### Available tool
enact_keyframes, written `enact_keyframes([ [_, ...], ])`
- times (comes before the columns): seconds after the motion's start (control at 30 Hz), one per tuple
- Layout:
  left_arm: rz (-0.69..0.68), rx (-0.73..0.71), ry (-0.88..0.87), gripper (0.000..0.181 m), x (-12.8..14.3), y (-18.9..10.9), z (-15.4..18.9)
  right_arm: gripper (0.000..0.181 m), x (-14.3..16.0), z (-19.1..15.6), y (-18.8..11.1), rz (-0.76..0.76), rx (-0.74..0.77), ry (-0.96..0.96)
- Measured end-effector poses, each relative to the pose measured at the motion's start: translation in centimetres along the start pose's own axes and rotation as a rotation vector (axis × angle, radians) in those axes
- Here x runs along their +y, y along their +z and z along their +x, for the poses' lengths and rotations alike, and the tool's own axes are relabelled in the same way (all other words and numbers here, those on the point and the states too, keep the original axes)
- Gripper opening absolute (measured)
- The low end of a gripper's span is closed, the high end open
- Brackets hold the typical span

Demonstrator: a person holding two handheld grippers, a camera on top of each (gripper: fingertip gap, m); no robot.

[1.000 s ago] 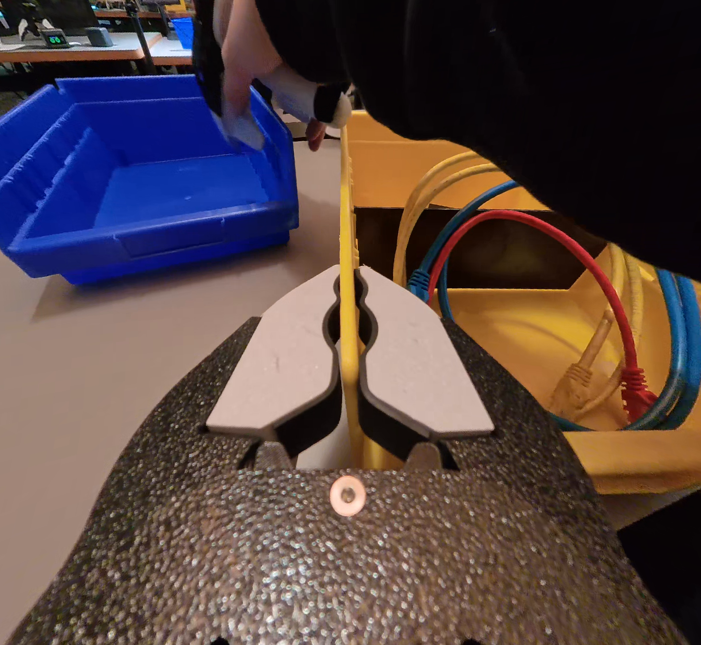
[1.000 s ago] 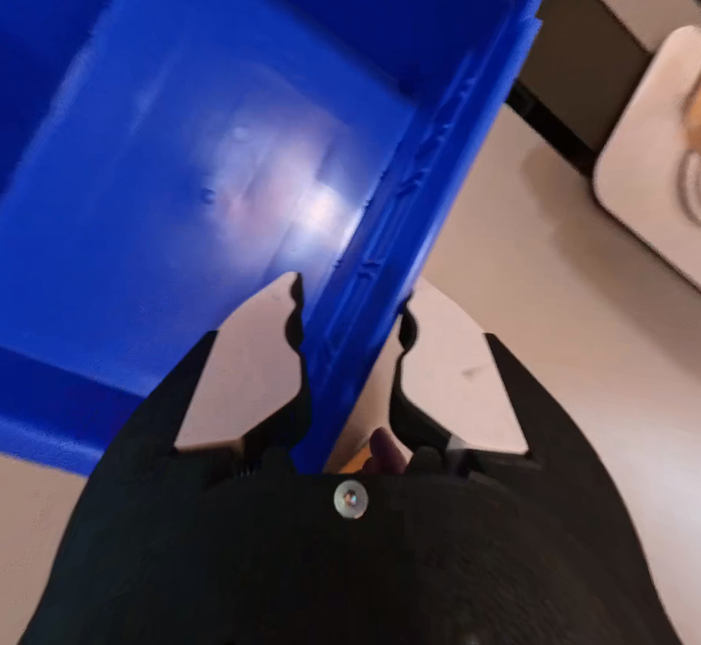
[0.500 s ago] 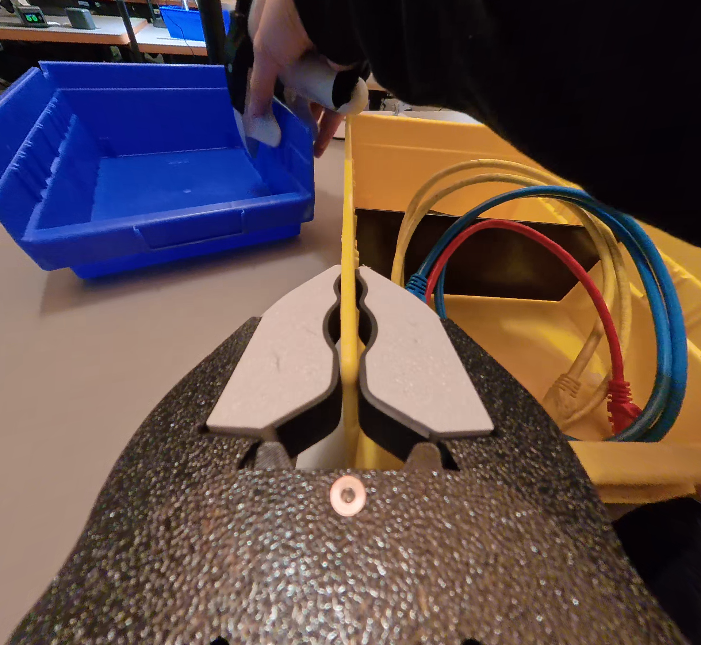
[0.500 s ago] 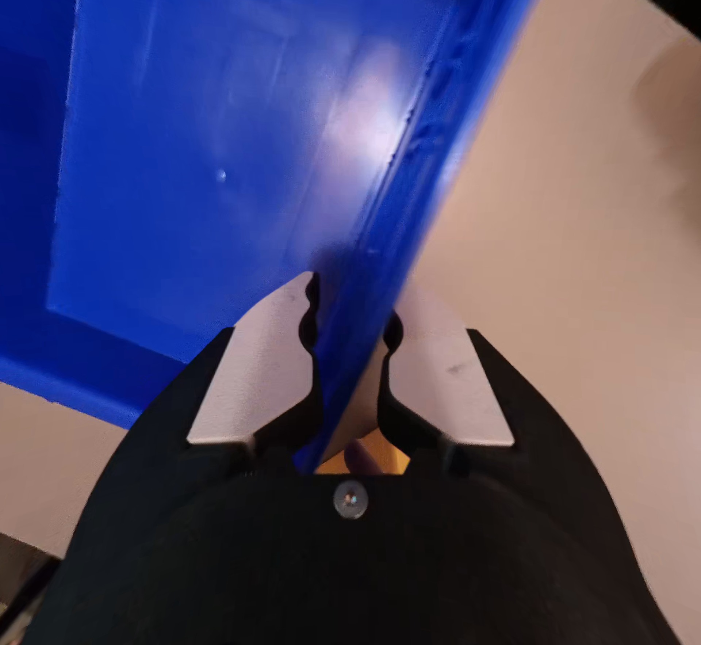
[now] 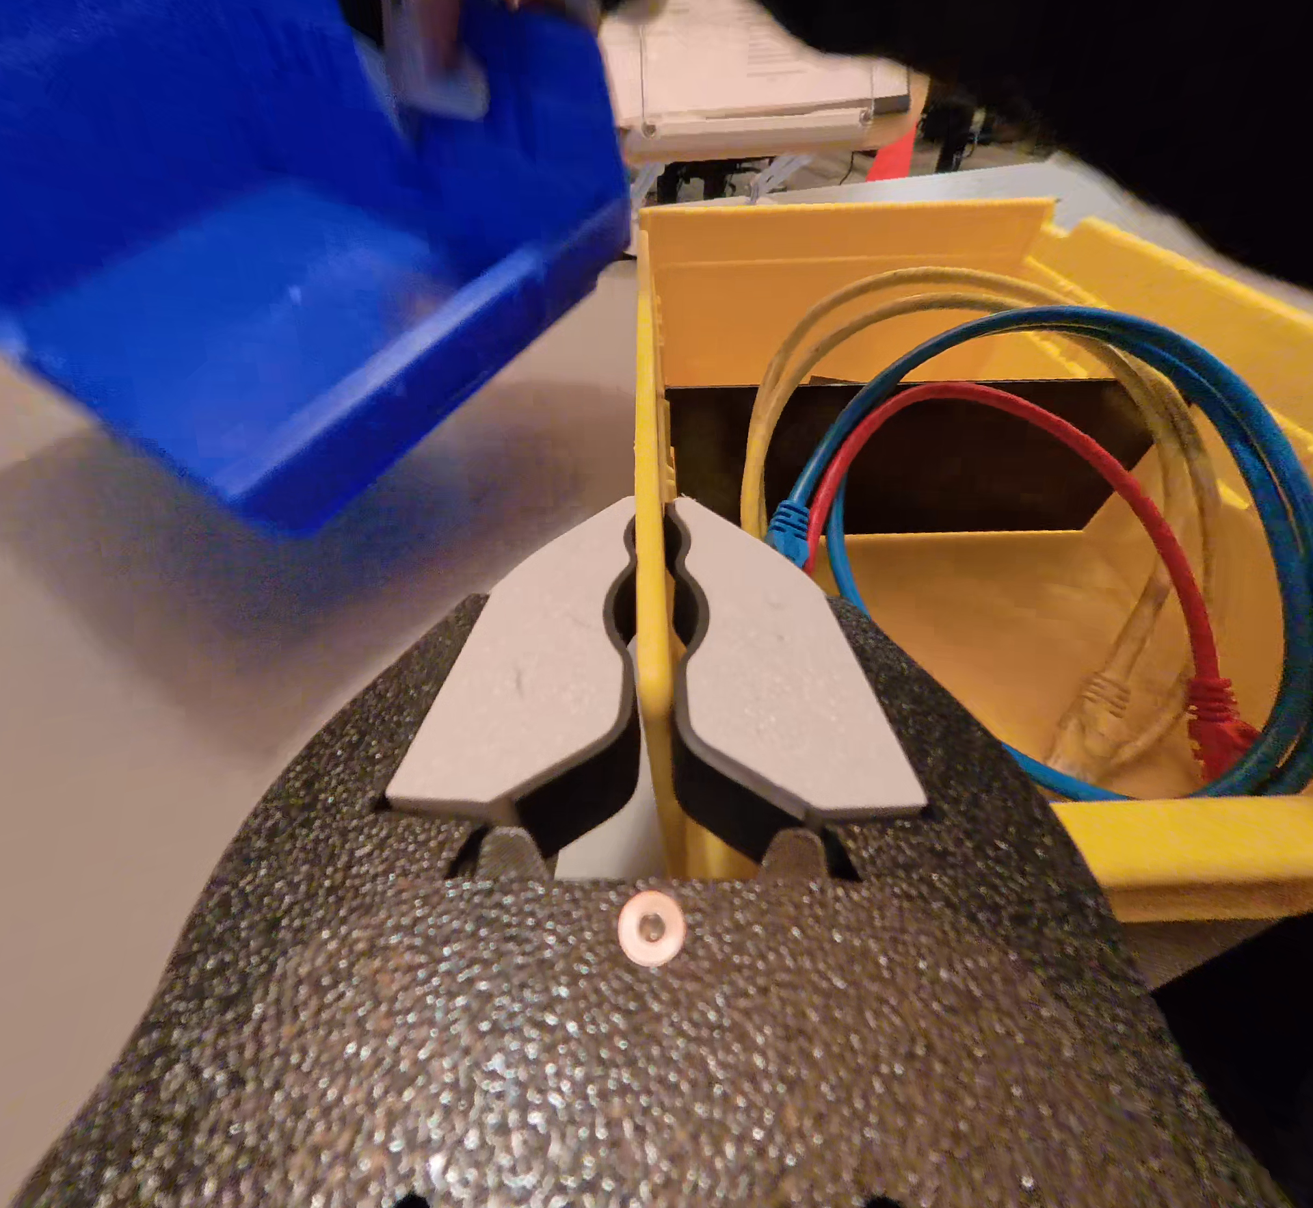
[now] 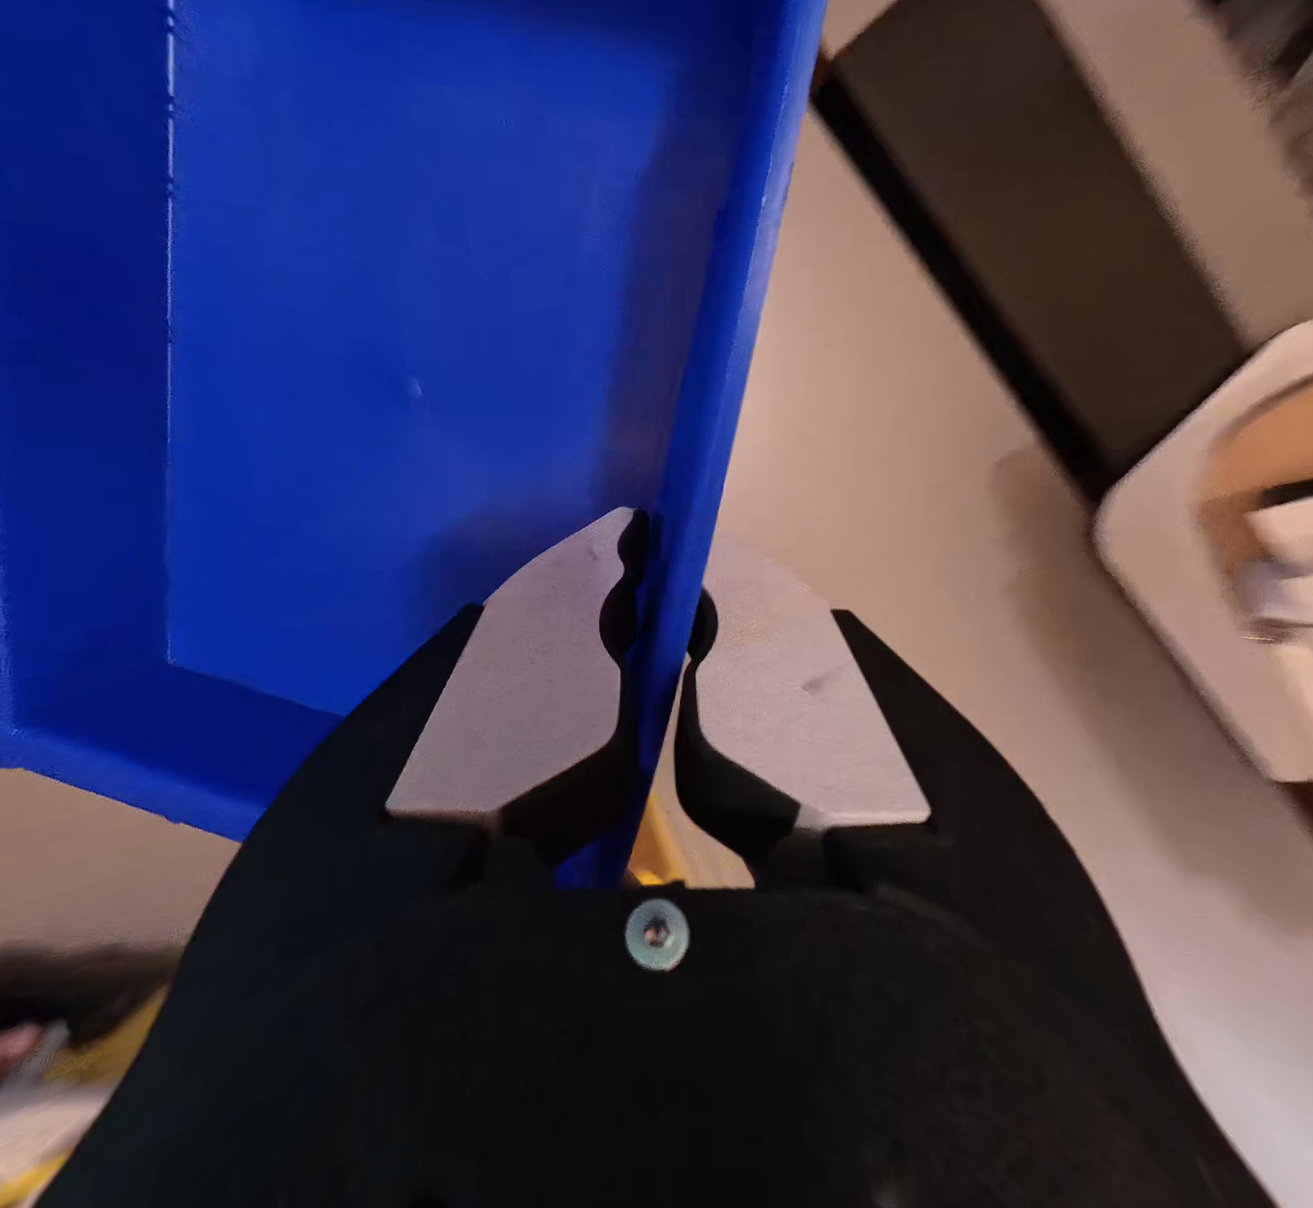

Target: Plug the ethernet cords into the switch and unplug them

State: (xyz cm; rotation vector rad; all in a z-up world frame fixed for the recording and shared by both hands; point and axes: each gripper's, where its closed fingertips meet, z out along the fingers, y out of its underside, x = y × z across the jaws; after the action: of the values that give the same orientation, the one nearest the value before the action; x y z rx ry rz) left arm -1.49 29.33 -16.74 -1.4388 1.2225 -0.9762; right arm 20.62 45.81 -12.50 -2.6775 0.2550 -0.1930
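My left gripper is shut on the left wall of a yellow bin. In the bin lie a red ethernet cord, a blue cord and a beige cord, looped in front of the black switch. My right gripper is shut on the right wall of an empty blue bin. In the left wrist view the blue bin hangs tilted at upper left, with the right gripper blurred on its wall.
The beige table lies under both bins. A white box stands behind. A person's black sleeve crosses the top right. A white object lies right of the blue bin.
My right gripper has closed on the blue bin's wall, and the bin has tilted and swung nearer the yellow bin. My left gripper stays shut on the yellow bin's wall.
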Motion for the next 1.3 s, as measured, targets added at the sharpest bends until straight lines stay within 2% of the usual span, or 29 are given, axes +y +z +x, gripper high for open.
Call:
enact_keyframes([
  [0.1,-0.001,-0.013,-0.011,0.003,0.1,-0.5,-1.1,0.007,-0.4,2.6,-6.9,0.125,-0.007,-0.061],
  [0.17,0.000,-0.037,-0.042,0.002,0.2,-1.0,-2.5,0.007,1.1,5.4,-11.5,0.215,-0.006,-0.047],
  [0.23,0.003,-0.076,-0.075,0.002,0.4,-1.6,-4.2,0.007,4.1,9.0,-15.5,0.293,0.024,-0.010],
  [0.33,0.007,-0.174,-0.097,0.002,0.7,-2.8,-7.3,0.007,11.6,15.4,-19.4,0.337,0.100,0.075],
  [0.43,0.011,-0.258,-0.110,0.002,1.0,-3.9,-10.3,0.007,21.9,21.9,-20.5,0.317,0.153,0.196],
  [0.53,0.011,-0.303,-0.138,0.002,1.1,-4.4,-12.5,0.006,33.0,26.8,-19.4,0.270,0.157,0.368],
  [0.6,0.011,-0.314,-0.161,0.002,1.0,-3.7,-13.6,0.006,39.4,29.1,-18.3,0.230,0.154,0.481],
  [0.67,0.014,-0.321,-0.172,0.002,0.7,-2.0,-14.3,0.007,44.5,30.9,-17.4,0.188,0.161,0.567],
  [0.77,0.004,-0.336,-0.130,0.002,0.0,1.3,-15.1,0.007,50.1,33.1,-16.4,0.122,0.168,0.642],
  [0.87,-0.004,-0.330,-0.092,0.002,-0.6,4.6,-16.0,0.006,53.5,34.5,-15.4,0.059,0.162,0.697],
  [0.93,-0.005,-0.326,-0.088,0.003,-1.0,6.5,-16.8,0.006,54.7,35.1,-14.8,0.036,0.151,0.718],
  [1.1,-0.014,-0.328,-0.063,0.003,-1.7,10.0,-18.6,0.007,55.3,35.8,-13.7,0.001,0.094,0.732],
  [1.3,-0.023,-0.349,-0.121,0.002,-1.9,11.6,-19.0,0.007,54.5,38.1,-13.2,0.003,0.182,0.630],
])
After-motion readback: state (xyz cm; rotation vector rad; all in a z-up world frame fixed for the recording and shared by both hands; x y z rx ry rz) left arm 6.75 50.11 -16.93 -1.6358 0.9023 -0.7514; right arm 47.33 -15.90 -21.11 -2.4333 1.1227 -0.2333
